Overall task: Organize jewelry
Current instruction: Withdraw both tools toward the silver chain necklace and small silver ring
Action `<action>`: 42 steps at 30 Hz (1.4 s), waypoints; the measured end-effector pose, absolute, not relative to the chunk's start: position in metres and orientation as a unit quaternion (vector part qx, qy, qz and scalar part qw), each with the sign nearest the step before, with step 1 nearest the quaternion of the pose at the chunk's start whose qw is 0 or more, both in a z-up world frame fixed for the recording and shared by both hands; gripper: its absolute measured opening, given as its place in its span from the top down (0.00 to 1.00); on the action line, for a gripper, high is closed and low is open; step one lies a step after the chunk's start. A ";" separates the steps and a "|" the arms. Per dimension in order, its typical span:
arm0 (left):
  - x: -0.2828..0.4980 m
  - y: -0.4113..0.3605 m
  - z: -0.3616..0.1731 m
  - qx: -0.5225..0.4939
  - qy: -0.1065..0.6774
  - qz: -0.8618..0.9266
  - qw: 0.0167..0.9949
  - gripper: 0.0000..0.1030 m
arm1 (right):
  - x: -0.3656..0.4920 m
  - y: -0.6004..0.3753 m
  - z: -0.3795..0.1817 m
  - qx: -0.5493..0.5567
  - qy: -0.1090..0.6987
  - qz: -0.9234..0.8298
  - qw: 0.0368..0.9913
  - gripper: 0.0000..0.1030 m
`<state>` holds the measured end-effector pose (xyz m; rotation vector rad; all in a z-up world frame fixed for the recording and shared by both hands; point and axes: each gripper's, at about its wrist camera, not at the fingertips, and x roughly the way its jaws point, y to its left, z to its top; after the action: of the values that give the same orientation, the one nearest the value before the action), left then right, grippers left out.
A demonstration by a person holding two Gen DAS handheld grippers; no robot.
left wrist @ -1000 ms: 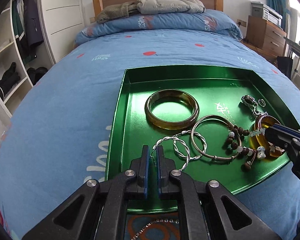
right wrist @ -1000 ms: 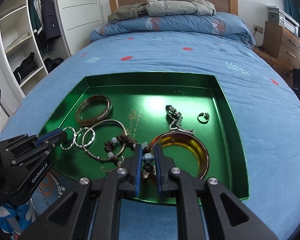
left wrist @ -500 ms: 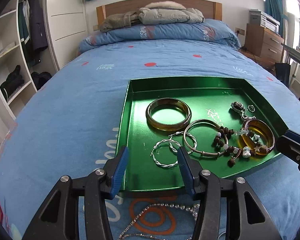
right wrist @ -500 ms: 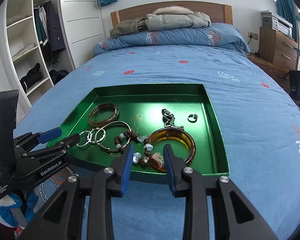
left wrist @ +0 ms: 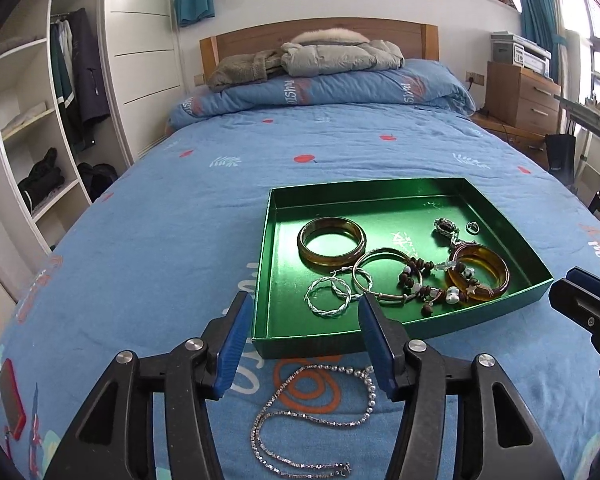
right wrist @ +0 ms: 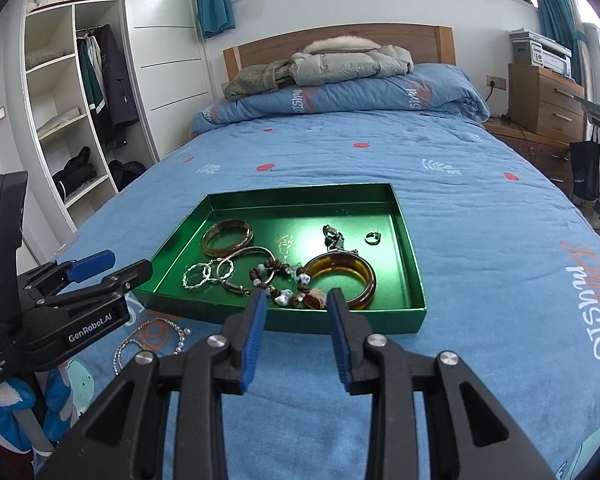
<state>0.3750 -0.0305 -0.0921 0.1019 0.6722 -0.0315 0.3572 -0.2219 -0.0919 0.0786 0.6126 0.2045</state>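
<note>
The green tray (left wrist: 260, 276) sits on the blue bedspread (left wrist: 160, 240), near the bed's foot edge. Inside it, a brown bangle (left wrist: 332, 242) lies toward the tray's far left corner. Two twisted silver hoops (left wrist: 328, 300) lie by the near edge, and a thin bangle (left wrist: 386, 276) overlaps them. A beaded bracelet (left wrist: 420, 280) is draped across onto an amber bangle (left wrist: 478, 272) at the near right corner. A small ring (left wrist: 473, 227) lies by the right wall.

A silver chain (left wrist: 312, 420) lies on the bedspread just outside the tray's near edge (not yet in the tray).

The left gripper (left wrist: 304, 340) has its jaws opening, with nothing between them. The right gripper (right wrist: 296, 328) is parted and empty, short of the tray's near wall
</note>
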 end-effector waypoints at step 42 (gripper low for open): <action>0.334 0.005 -0.113 0.028 0.345 0.026 0.938 0.30 | 0.313 -0.190 -0.109 0.013 0.326 0.134 0.936 0.65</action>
<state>0.3336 0.0052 -0.1129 0.0579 0.7055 0.0529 0.3134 -0.1902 -0.1093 0.0264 0.6655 0.2734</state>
